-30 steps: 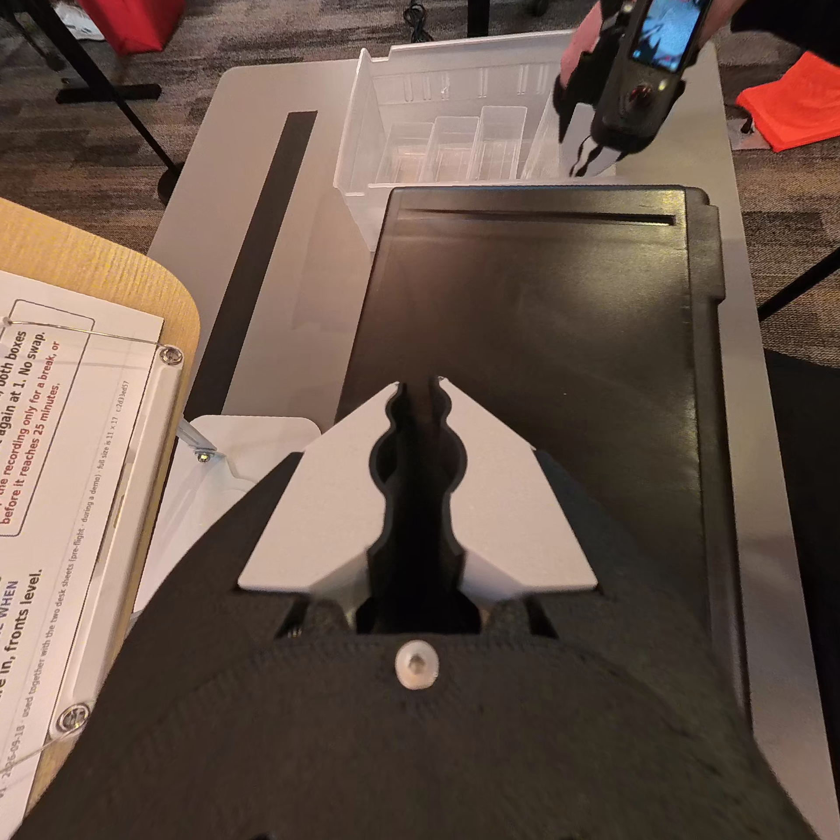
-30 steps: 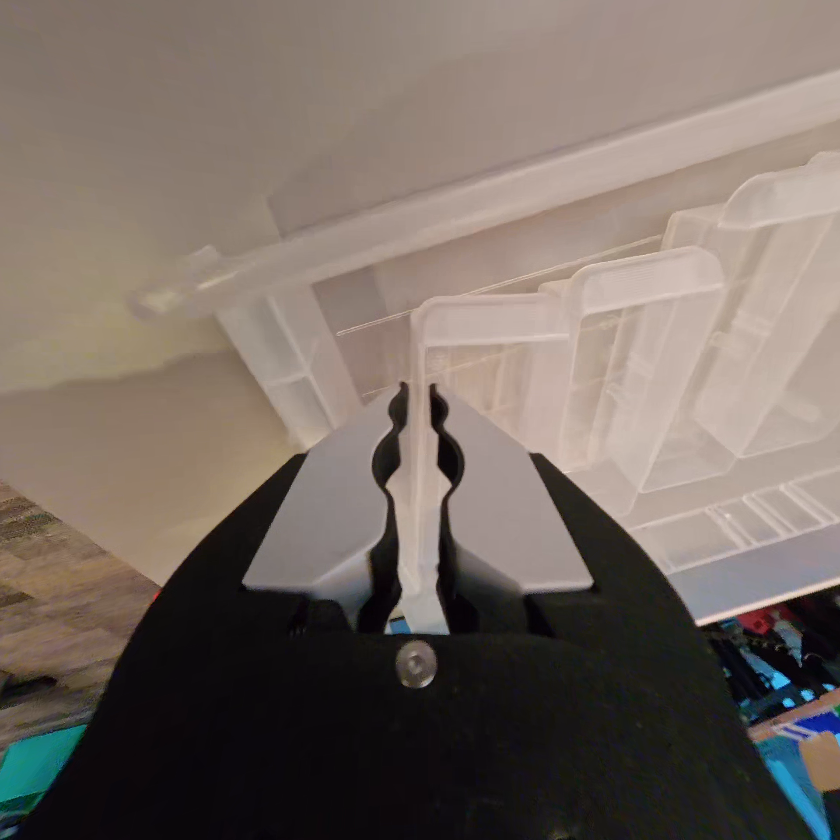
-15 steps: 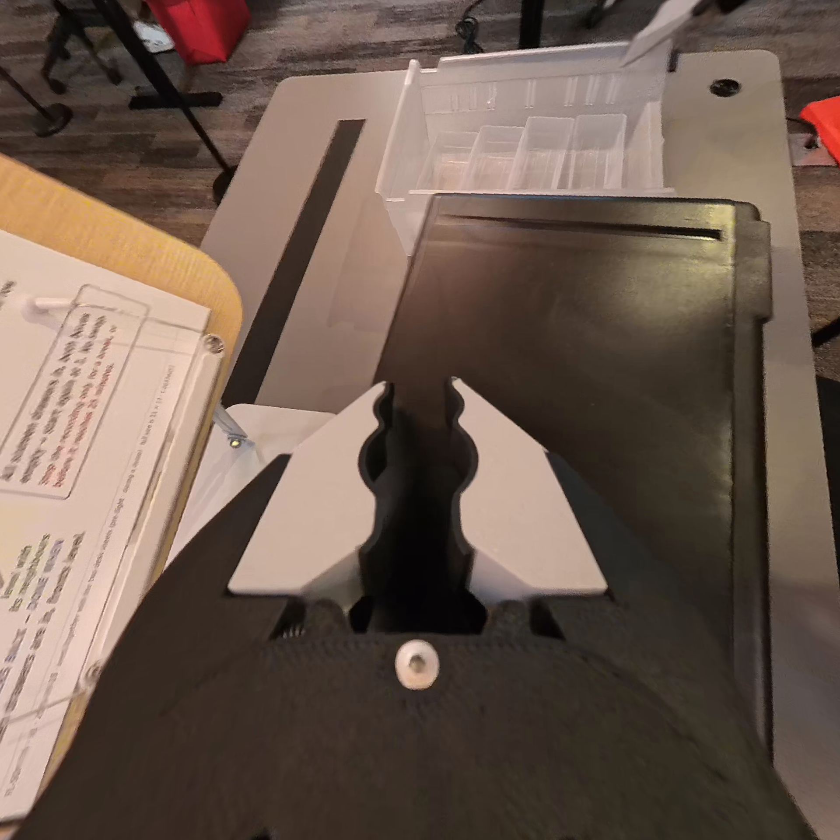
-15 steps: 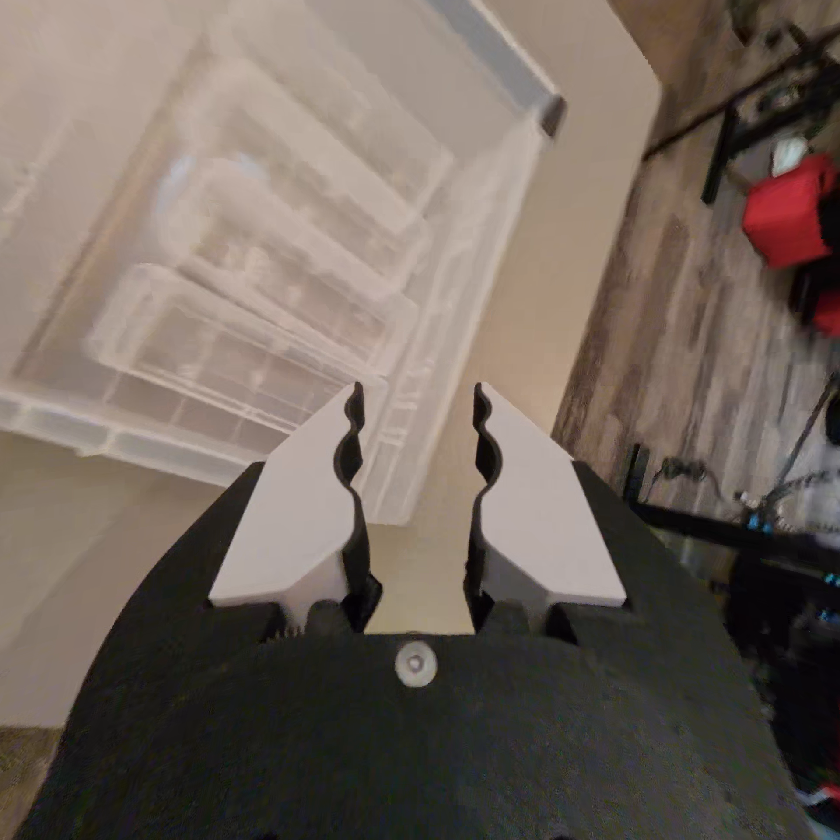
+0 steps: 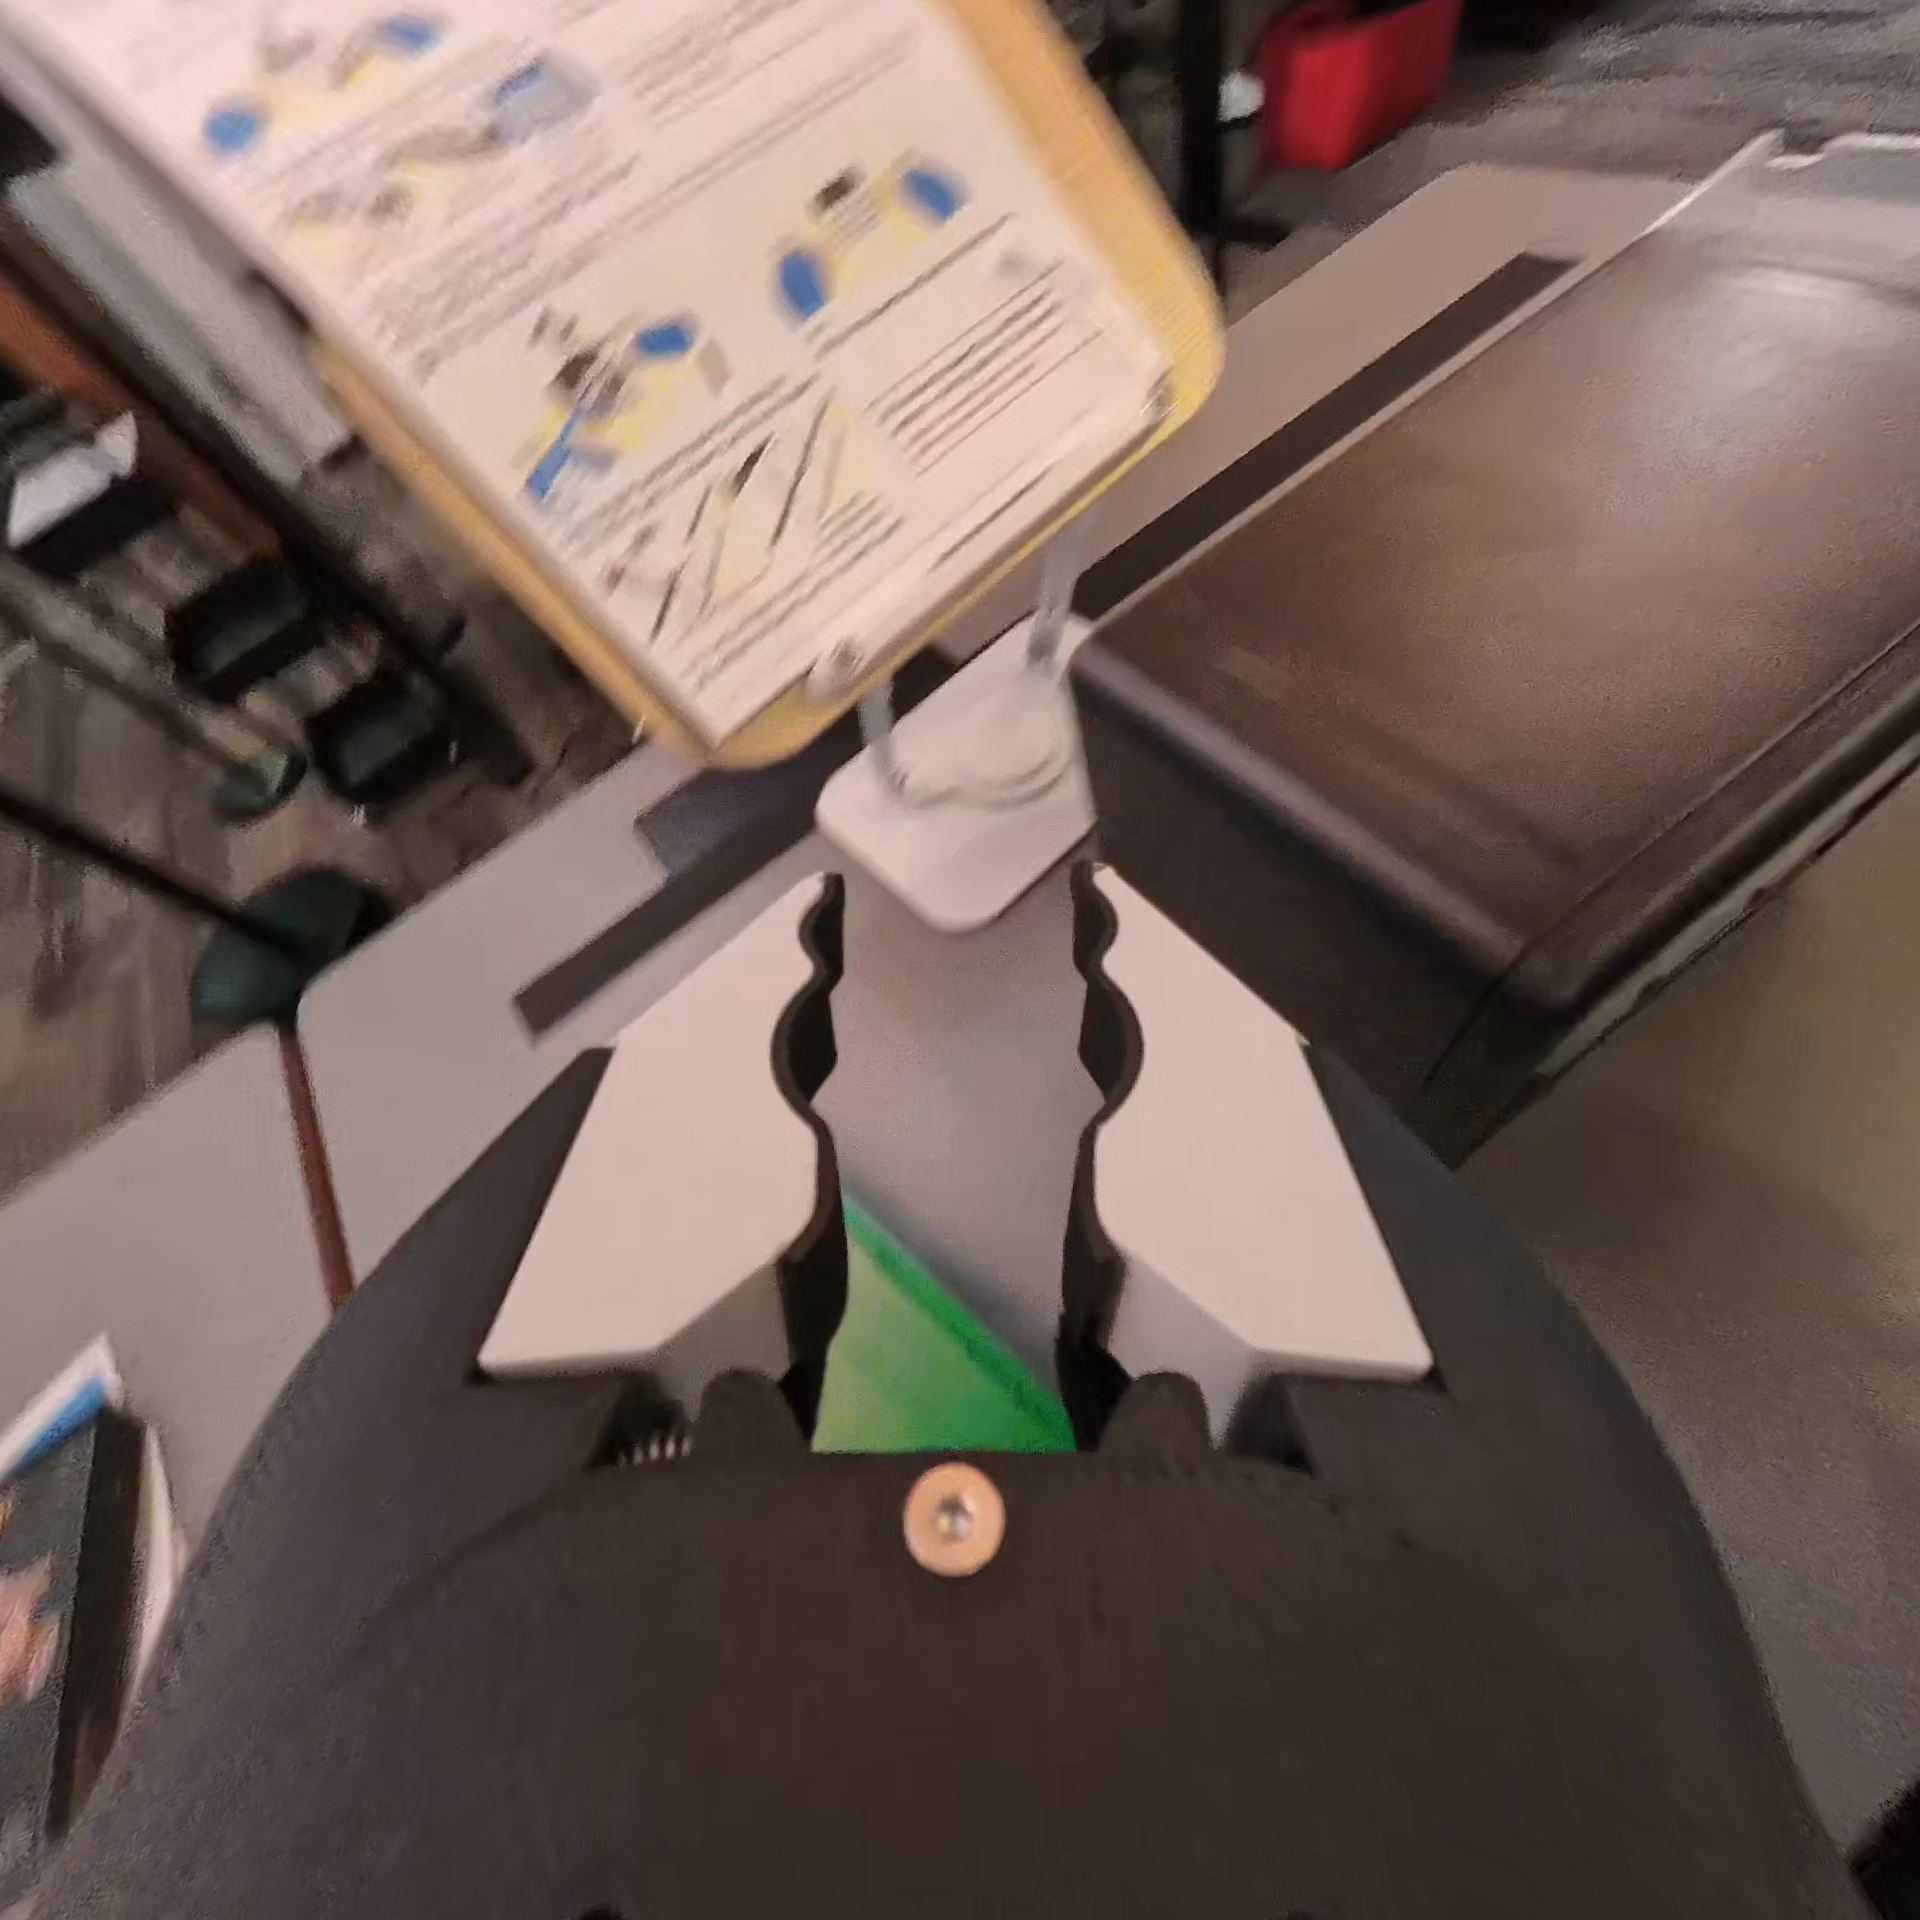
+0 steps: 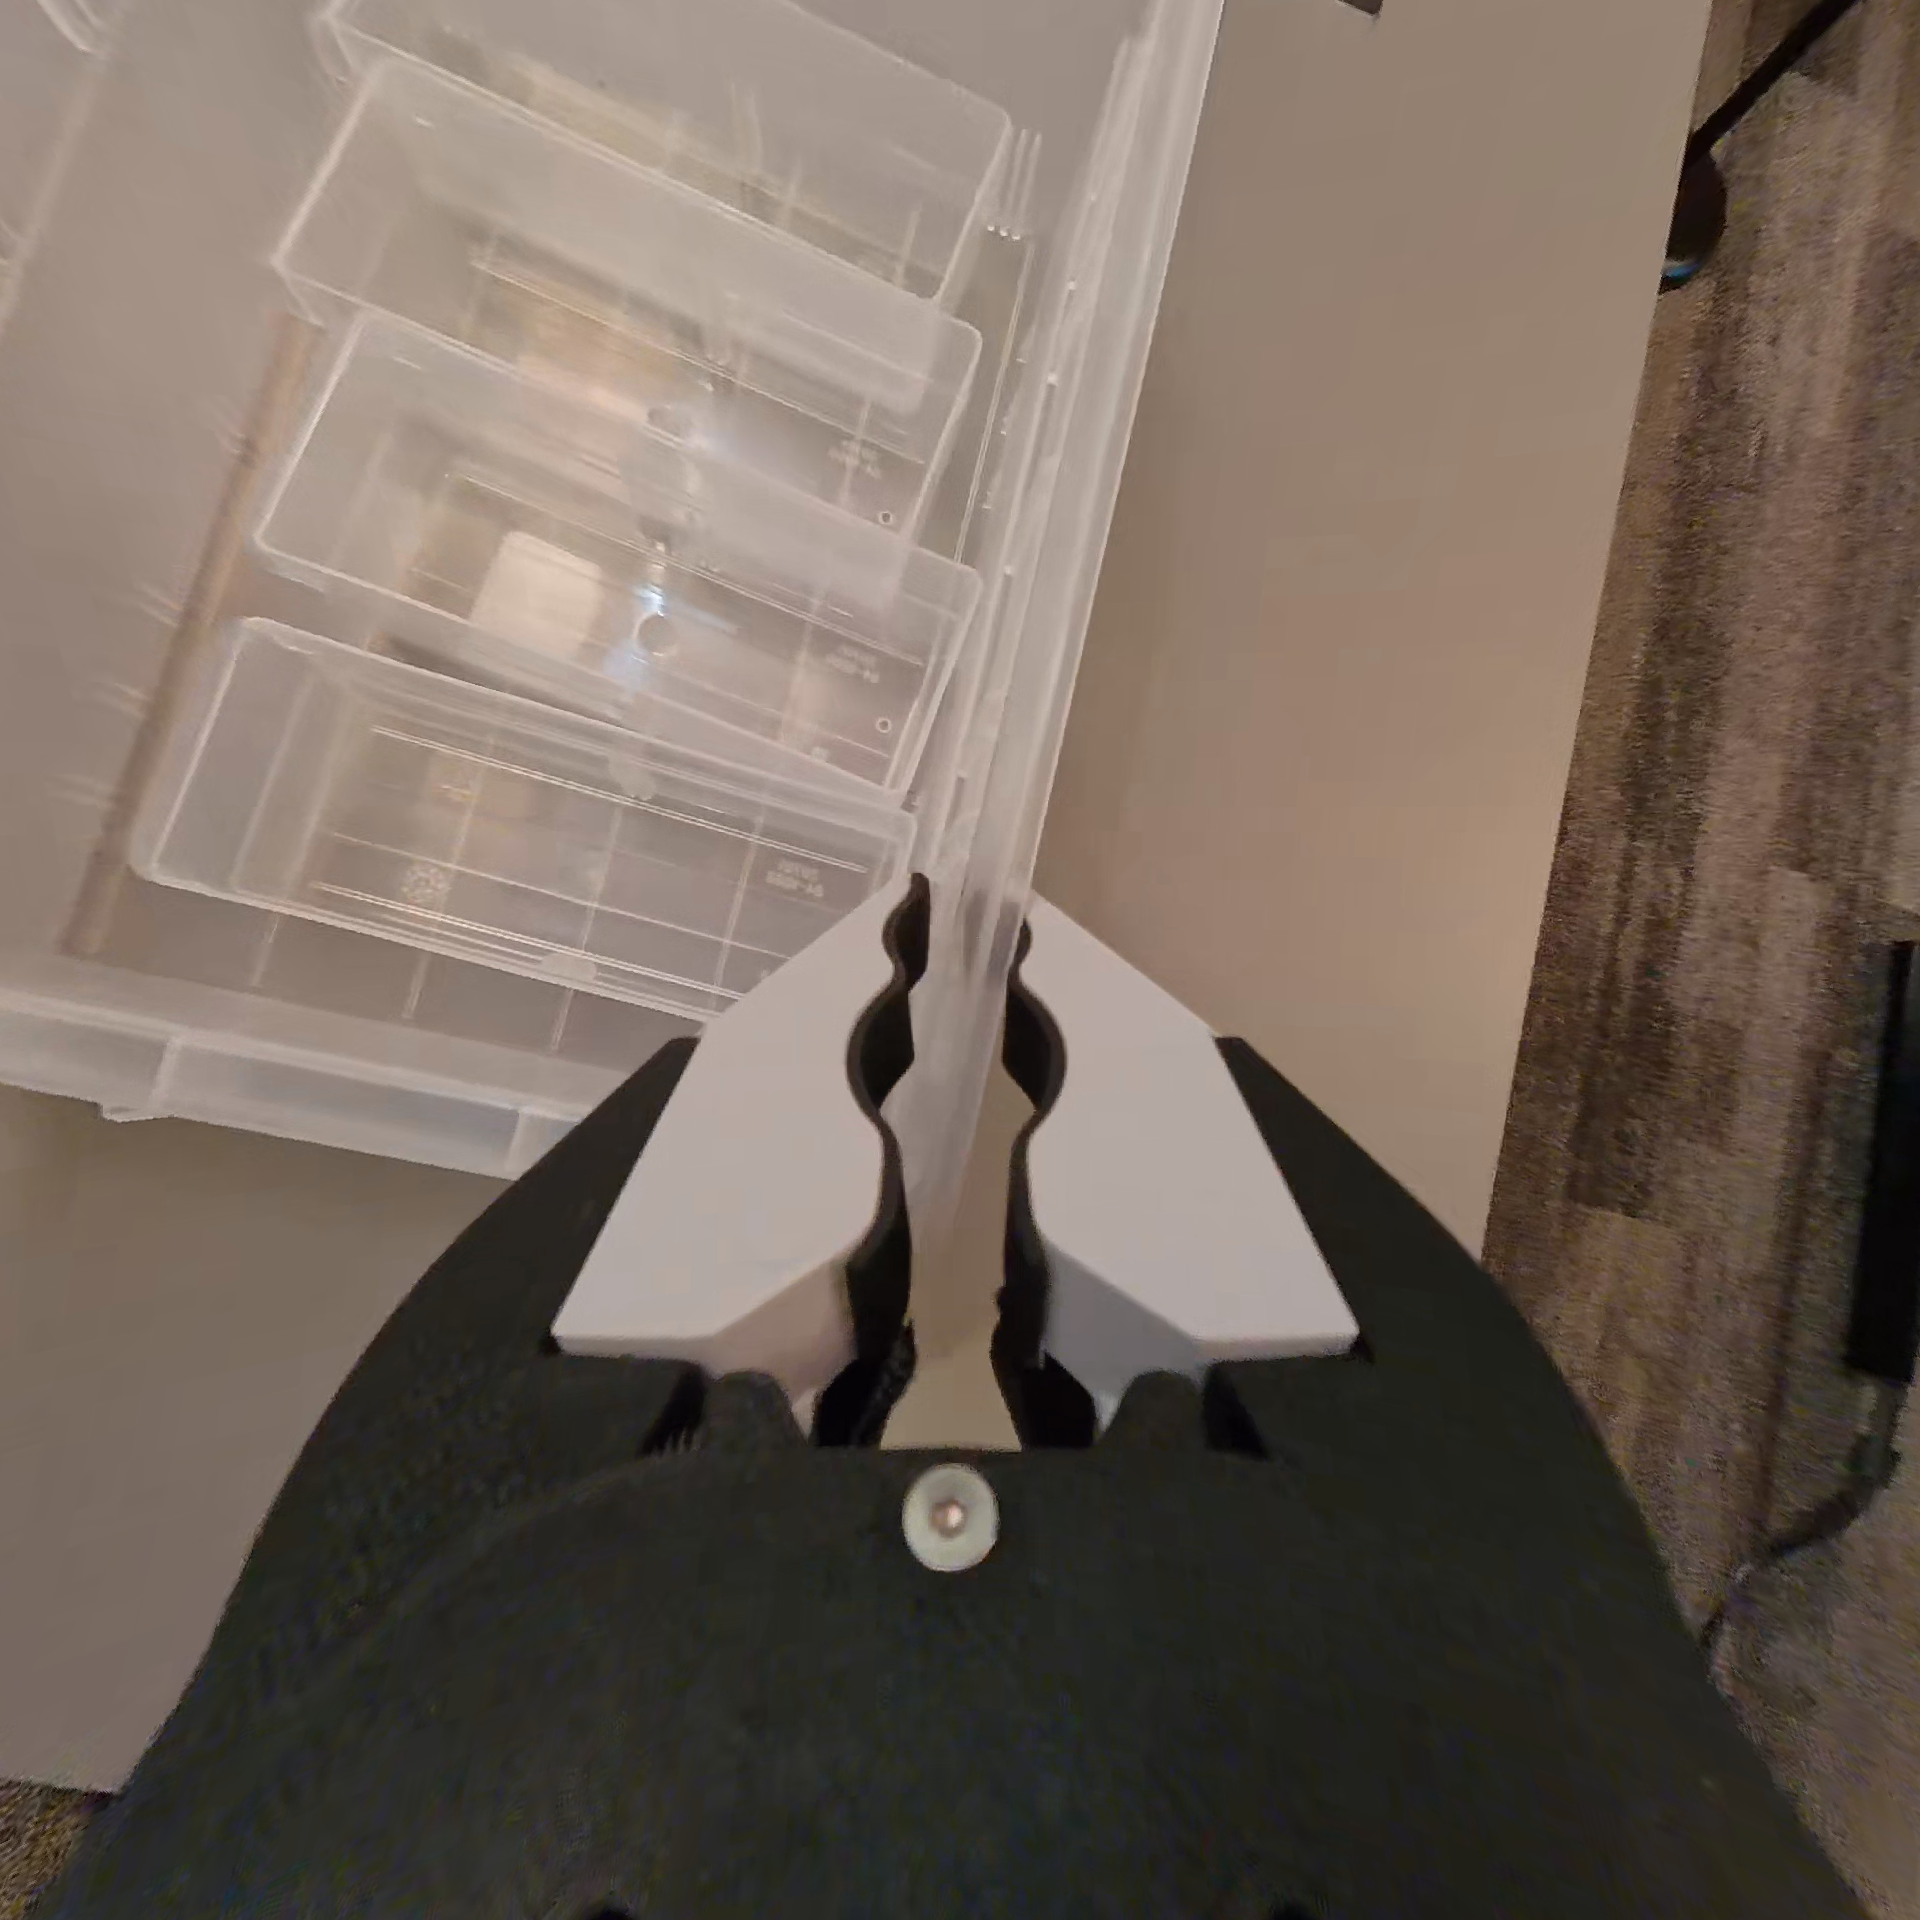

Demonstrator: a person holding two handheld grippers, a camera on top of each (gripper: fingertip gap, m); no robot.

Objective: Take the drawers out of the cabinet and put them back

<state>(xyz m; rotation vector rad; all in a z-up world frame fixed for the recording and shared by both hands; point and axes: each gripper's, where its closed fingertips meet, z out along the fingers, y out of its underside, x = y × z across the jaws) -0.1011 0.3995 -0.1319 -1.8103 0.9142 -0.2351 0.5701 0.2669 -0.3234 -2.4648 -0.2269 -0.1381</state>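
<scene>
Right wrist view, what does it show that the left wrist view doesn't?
Only the right wrist view shows the right gripper shut on the side wall of the clear drawer, with three small clear bins inside. Only the left wrist view shows the open left gripper, the black cabinet and a tilted instruction board. Both show the grey table and carpet.

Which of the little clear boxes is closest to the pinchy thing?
The lowest small clear box in the stack of three, nearest the right hand-held gripper. The other two sit farther up, away from it, inside the big clear drawer.
</scene>
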